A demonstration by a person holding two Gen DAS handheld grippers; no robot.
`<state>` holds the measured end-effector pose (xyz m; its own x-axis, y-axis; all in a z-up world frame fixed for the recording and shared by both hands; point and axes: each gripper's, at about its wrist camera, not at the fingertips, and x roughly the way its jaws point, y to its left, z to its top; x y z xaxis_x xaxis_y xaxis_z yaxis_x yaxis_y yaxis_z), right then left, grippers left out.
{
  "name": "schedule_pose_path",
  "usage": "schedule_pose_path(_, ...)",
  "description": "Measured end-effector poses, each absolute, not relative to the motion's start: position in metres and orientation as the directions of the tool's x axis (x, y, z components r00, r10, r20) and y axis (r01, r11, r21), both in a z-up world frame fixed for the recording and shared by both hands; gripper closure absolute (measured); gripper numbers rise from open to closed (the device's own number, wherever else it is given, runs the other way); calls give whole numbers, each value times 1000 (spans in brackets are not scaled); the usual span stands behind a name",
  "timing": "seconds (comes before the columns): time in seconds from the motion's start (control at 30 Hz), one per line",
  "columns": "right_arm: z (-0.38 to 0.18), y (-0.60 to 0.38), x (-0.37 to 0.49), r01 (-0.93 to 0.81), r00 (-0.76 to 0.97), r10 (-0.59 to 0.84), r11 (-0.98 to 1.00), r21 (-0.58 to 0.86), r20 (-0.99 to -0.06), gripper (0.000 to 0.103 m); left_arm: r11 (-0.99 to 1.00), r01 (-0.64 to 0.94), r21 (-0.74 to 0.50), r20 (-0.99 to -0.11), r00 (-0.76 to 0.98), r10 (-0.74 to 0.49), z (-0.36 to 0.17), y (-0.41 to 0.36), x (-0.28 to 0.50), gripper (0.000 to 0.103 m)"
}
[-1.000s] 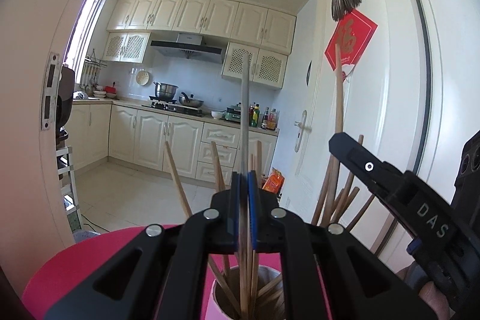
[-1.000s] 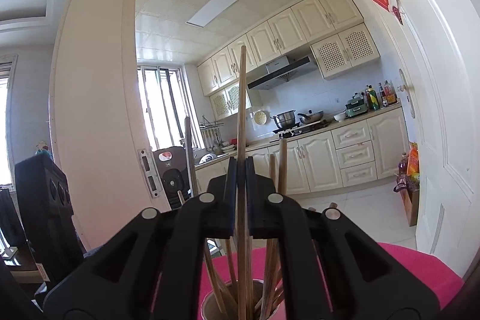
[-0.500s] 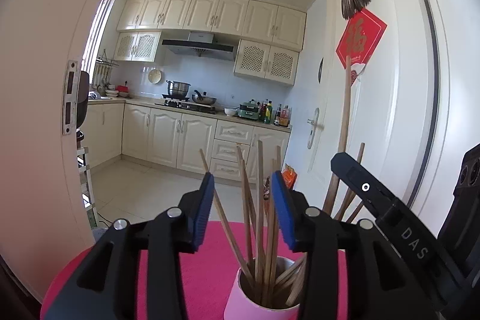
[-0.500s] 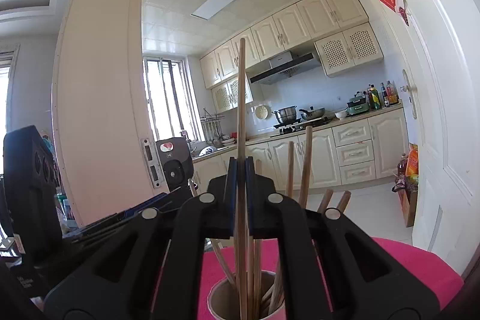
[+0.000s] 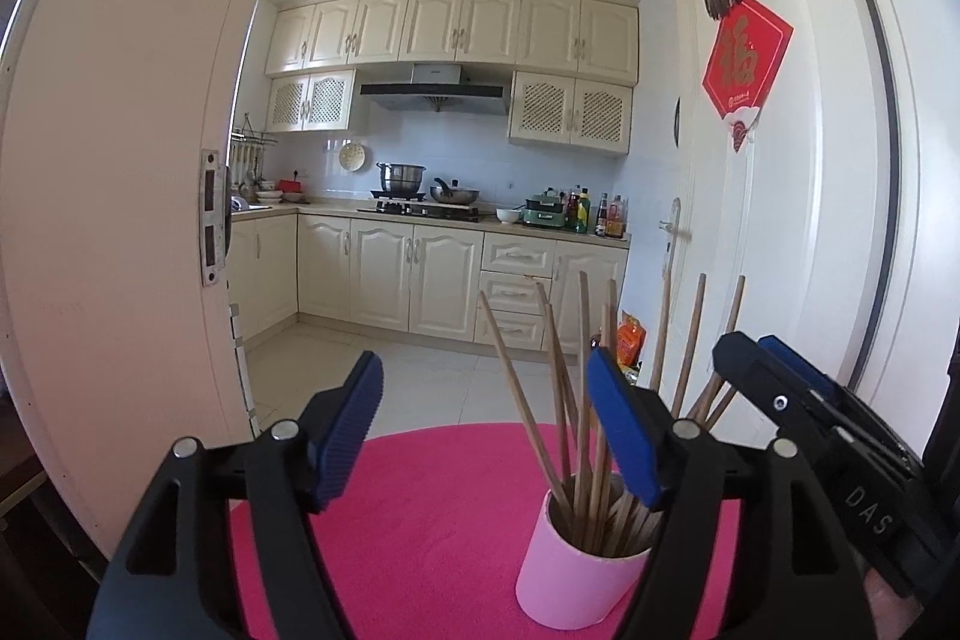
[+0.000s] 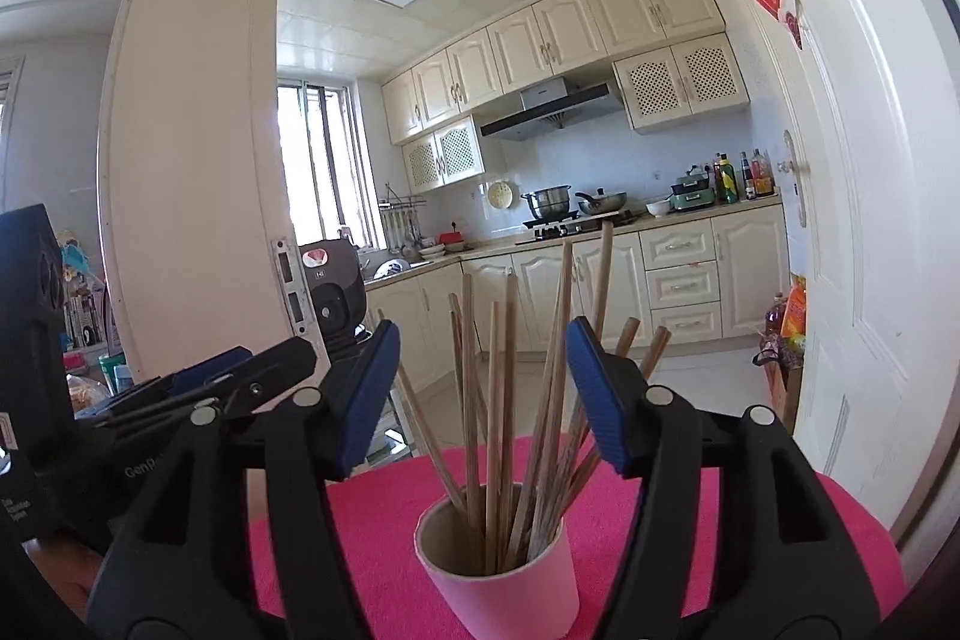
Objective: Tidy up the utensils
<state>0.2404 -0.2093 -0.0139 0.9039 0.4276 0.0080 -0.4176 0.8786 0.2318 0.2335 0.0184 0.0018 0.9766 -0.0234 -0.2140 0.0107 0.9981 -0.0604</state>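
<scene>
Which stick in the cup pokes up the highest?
In the right wrist view, the tallest chopstick stands right of middle in the pink cup. Its tip reaches higher than every other stick, up to the kitchen counter behind.

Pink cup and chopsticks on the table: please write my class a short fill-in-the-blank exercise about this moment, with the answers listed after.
1. The wooden chopsticks stand in a cup coloured ____.
2. The cup rests on a tabletop coloured ____.
3. The jaws of the right gripper, just opened, now grip ____.
4. The pads of the left gripper are coloured ____.

Missing words: pink; bright pink; nothing; blue
</scene>
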Motion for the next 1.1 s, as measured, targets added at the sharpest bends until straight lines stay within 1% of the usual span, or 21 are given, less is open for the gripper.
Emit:
schedule_pose_path(0.13, -5, -213, 216, -383, 920, 392, 900, 206, -3, 43, 1000, -19, -17, -211, 977, 15, 8, 18, 210, 34)
schedule_pose_path(0.23, 2, -213, 194, -345, 934, 356, 922, 178, -29, 38, 1000, -24, 6, -200, 980, 25, 15, 16, 188, 34)
schedule_pose_path(0.37, 12, -209, 161, -309, 948, 316, 943, 124, -44, 29, 1000, -19, 6, -171, 985, 19, 25, 13, 152, 31)
schedule_pose_path(0.57, 22, -206, 113, -264, 962, 268, 962, 74, -50, 21, 999, -19, 27, -139, 990, 23, 39, 7, 102, 29)
schedule_pose_path(0.8, 32, -205, 73, -265, 964, 266, 963, 49, -22, 18, 999, -17, 39, -114, 993, 22, 52, 1, 59, 28)
schedule_pose_path(1.1, 37, -202, 47, -268, 964, 267, 963, 33, 8, 16, 998, -30, 62, -75, 997, 35, 64, -9, 34, 28)
